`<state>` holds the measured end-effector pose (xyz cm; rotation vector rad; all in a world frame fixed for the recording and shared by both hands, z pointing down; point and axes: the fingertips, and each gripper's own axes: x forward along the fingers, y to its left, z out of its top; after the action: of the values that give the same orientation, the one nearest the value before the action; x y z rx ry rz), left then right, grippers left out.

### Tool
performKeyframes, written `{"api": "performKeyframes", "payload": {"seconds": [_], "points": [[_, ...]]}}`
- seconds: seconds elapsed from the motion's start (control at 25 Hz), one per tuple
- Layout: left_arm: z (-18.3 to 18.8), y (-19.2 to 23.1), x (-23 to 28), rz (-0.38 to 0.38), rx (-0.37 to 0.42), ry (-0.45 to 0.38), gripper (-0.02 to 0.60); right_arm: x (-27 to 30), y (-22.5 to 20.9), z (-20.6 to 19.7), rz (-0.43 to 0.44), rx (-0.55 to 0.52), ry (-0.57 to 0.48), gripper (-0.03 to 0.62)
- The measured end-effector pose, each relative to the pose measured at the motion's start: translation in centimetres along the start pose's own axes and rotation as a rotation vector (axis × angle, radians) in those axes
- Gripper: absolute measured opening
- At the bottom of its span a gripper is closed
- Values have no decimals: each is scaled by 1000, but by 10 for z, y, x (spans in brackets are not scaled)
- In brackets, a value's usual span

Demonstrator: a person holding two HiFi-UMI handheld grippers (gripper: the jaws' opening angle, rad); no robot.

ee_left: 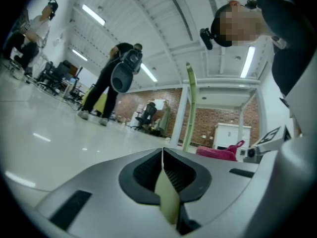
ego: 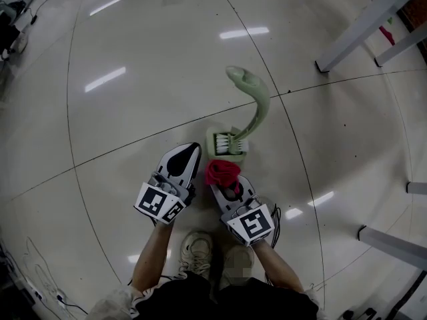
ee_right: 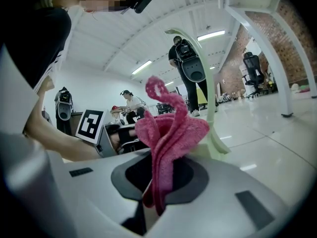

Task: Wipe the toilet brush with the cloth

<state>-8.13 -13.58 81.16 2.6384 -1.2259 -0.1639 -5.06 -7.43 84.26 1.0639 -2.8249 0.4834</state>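
A pale green toilet brush (ego: 257, 105) with a curved handle stands bristles-down in its square holder (ego: 215, 141) on the floor. My right gripper (ego: 225, 184) is shut on a bunched pink-red cloth (ego: 222, 171), which sits just in front of the holder. In the right gripper view the cloth (ee_right: 168, 128) sticks up from the jaws, and the brush handle (ee_right: 207, 88) arches behind it. My left gripper (ego: 189, 149) lies level to the left of the holder, shut, with nothing held. From the left gripper view I see the handle (ee_left: 190, 103) and the cloth (ee_left: 218, 152) ahead to the right.
White table legs (ego: 353, 32) stand at the upper right, and more legs (ego: 390, 240) at the right edge. My shoes (ego: 197, 249) are just behind the grippers. Cables (ego: 40, 279) lie at the lower left. A person (ee_left: 111, 81) stands far off on the glossy floor.
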Motion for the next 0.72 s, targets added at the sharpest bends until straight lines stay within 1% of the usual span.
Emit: {"api": "performKeyframes", "payload": {"seconds": [0.04,0.08,0.16,0.2,0.24,0.32,0.36,0.44,0.52,0.6,0.72], "points": [[0,-6,-1,-64,20,15,10,-4,-3,0,-8,9,-7,31],[-2,-12,-3,-134,41,42,63,-9,-7,-1,-17,13,-9,31],[-8,-20,-6,-249,87,114,267,-16,-15,0,-35,7,0,32],[-11,-21,-6,-289,120,148,348,-18,-19,0,-45,6,5,31],[-16,-21,-3,-322,161,180,389,-20,-23,-1,-56,9,11,31],[-24,-21,5,-388,236,231,427,-23,-30,-5,-76,15,22,32],[-25,-24,10,-426,256,246,441,-24,-32,-6,-82,15,25,31],[-24,-33,19,-498,274,266,462,-23,-35,-6,-83,15,24,31],[-25,-38,25,-541,288,279,466,-23,-35,-4,-78,10,13,32],[-26,-39,32,-544,272,268,466,-24,-36,-4,-79,18,13,32],[-32,-37,40,-547,213,245,466,-27,-41,-10,-97,41,32,32]]}}
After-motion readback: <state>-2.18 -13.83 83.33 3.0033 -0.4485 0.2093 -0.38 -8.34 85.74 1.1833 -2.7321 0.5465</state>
